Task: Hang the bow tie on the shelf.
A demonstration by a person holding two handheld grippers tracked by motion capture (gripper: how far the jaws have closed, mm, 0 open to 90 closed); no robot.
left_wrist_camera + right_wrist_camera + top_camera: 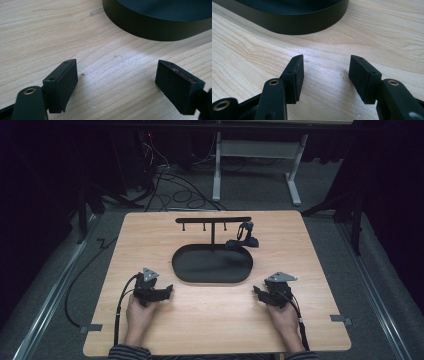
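Tray (182, 270) sits between left gripper (167, 292) and right gripper (257, 292), both agape, empty.

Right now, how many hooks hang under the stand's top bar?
3 that I can make out, small pegs under the bar: left, middle, right. A dark item hangs or leans at the bar's right end and may hide another.

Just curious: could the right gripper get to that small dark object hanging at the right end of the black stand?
Probably yes. The right gripper is open and empty, and bare table lies between it and the dark object.
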